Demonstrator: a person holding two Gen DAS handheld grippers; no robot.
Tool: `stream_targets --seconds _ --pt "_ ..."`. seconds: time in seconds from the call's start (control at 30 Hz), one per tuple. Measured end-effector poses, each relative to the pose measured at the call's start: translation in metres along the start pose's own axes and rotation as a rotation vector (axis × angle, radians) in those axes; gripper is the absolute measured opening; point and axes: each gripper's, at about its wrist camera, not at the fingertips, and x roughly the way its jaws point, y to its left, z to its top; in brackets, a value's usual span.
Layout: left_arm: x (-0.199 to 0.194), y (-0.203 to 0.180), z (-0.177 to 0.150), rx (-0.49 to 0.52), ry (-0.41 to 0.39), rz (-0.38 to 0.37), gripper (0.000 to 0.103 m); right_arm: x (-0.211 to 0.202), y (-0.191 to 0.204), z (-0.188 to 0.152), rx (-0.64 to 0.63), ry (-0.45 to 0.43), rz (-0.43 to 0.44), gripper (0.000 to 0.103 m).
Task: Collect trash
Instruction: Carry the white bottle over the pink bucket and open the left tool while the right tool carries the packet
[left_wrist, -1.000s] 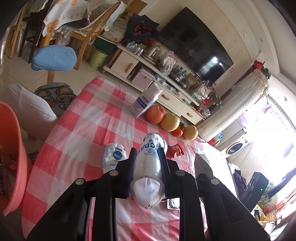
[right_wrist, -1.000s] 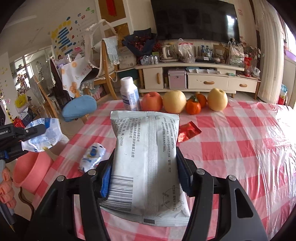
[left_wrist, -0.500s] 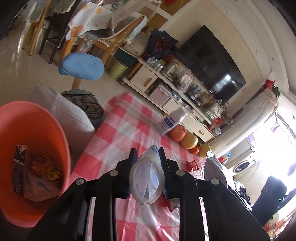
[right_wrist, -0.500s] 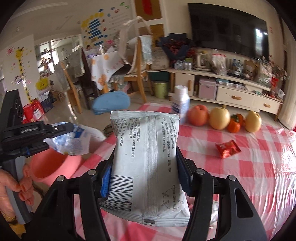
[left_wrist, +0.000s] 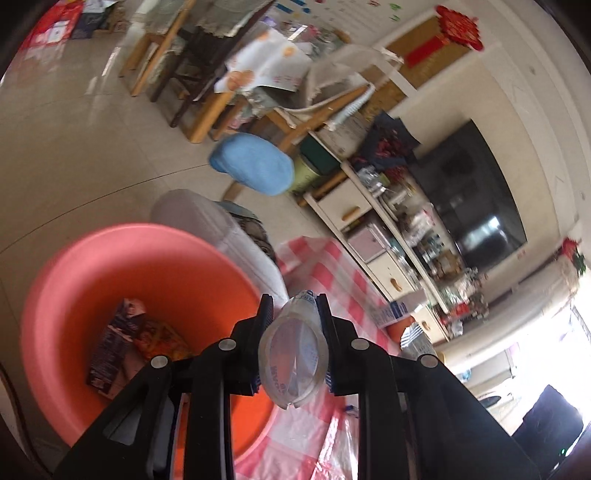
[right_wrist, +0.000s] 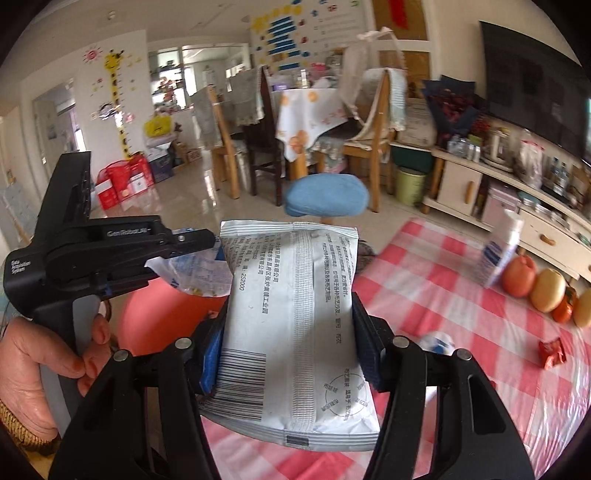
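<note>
Here, wrapper (left_wrist: 293, 356) clamped in left tool (left_wrist: 294, 314)

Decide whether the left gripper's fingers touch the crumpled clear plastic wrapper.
Touching. The left wrist view shows the fingers of the left gripper pressed against both sides of the crumpled clear plastic wrapper.

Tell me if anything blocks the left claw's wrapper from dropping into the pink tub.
Nothing visible does. The left claw holds the clear wrapper near the pink tub's open mouth; inside lie only earlier wrappers, low down. The right claw's white packet stays beside it, not underneath.
</note>
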Motion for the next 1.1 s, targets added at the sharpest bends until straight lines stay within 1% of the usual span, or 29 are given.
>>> stream_targets --seconds 0.2,0.27,0.3,0.33,0.37,0.4,0.43,0.5,0.53,0.63,0.73,0.9,1.1 --pt "-0.001 0.041 0.013 -0.108 -0.013 0.066 0.025 0.035 0.032 0.007 -0.051 0.03 0.048 0.06" --pt "-0.004 0.053 0.016 -0.133 -0.02 0.097 0.026 0.046 0.038 0.005 -0.052 0.043 0.068 0.061" --pt "-0.004 0.056 0.018 -0.135 -0.023 0.116 0.027 0.05 0.04 0.002 -0.051 0.053 0.084 0.063" --pt "-0.004 0.06 0.02 -0.139 -0.03 0.14 0.035 0.058 0.042 0.001 -0.048 0.062 0.095 0.068" --pt "-0.006 0.063 0.021 -0.15 -0.037 0.161 0.042 0.061 0.042 -0.003 -0.045 0.064 0.086 0.071" --pt "-0.009 0.066 0.02 -0.159 -0.043 0.177 0.059 0.064 0.042 -0.006 -0.037 0.069 0.08 0.078" --pt "-0.011 0.067 0.02 -0.163 -0.053 0.203 0.069 0.066 0.04 -0.009 -0.022 0.072 0.087 0.082" --pt "-0.013 0.066 0.022 -0.138 -0.064 0.24 0.073 0.064 0.033 -0.014 0.023 0.069 0.11 0.083" --pt "-0.014 0.064 0.022 -0.123 -0.067 0.255 0.078 0.062 0.029 -0.016 0.044 0.063 0.105 0.086" --pt "-0.015 0.056 0.024 -0.081 -0.077 0.275 0.082 0.051 0.015 -0.023 0.07 0.044 0.067 0.089" --pt "-0.014 0.043 0.024 -0.026 -0.079 0.275 0.089 0.038 -0.002 -0.033 0.1 0.032 0.023 0.089" --pt "-0.007 0.014 0.022 0.047 -0.065 0.233 0.089 0.02 -0.023 -0.048 0.119 0.023 -0.029 0.09" --pt "-0.003 -0.021 0.014 0.111 -0.07 0.154 0.09 -0.004 -0.037 -0.067 0.076 -0.003 -0.087 0.094"
